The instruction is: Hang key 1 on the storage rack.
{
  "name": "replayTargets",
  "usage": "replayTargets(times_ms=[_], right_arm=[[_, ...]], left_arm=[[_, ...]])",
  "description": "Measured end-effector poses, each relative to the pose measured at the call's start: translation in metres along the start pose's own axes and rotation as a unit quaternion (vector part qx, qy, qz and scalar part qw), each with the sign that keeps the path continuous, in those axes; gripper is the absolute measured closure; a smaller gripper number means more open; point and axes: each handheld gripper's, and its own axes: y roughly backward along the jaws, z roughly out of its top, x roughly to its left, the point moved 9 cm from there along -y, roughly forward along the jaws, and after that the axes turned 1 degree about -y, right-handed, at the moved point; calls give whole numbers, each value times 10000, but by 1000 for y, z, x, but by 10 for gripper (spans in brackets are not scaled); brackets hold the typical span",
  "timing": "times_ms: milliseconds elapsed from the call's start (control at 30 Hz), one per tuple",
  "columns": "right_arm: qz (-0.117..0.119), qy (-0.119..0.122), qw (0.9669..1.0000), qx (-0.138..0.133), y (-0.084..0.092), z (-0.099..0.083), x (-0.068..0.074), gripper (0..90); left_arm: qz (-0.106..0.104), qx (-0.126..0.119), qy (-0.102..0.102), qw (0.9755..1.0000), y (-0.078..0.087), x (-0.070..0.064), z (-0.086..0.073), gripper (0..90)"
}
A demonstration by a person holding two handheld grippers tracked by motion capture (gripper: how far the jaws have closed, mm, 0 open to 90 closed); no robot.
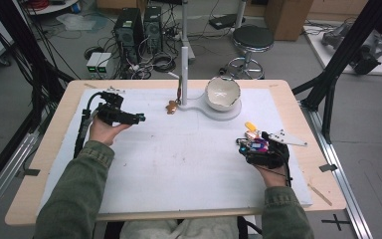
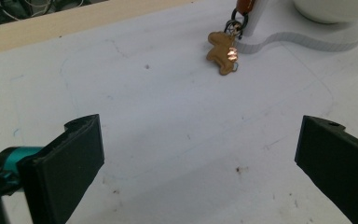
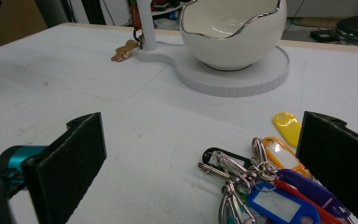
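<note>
Both tools, left (image 1: 140, 118) and right (image 1: 239, 143), gape apart; key bunch (image 3: 265, 186) lies between right's jaws, bowl (image 3: 230, 30) beyond.

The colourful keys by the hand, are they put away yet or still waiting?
Still waiting. The bunch of keys with coloured plastic tags lies on the white mat, between the open jaws of the right gripper, not gripped. The white egg-shaped bowl looks empty. A small gold charm already hangs by the white post. The left gripper is open, holding nothing.

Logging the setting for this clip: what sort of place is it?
Probably a lab or workshop: computer towers and loose cables sit on the floor beyond the table, with a black frame beside it.
</note>
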Motion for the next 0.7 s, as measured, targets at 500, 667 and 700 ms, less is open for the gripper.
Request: replayTargets(times_ms=[500, 667, 700], right_arm=[[-9, 14, 10000, 21, -1, -1, 0, 7], [-9, 32, 10000, 27, -1, -1, 0, 7], [-16, 41, 10000, 34, -1, -1, 0, 7]], left_arm=[[127, -192, 90, 9997, 20, 10, -31, 17], [254, -323, 109, 9991, 25, 18, -42, 17], [280, -350, 122, 9989, 27, 20, -44, 17]])
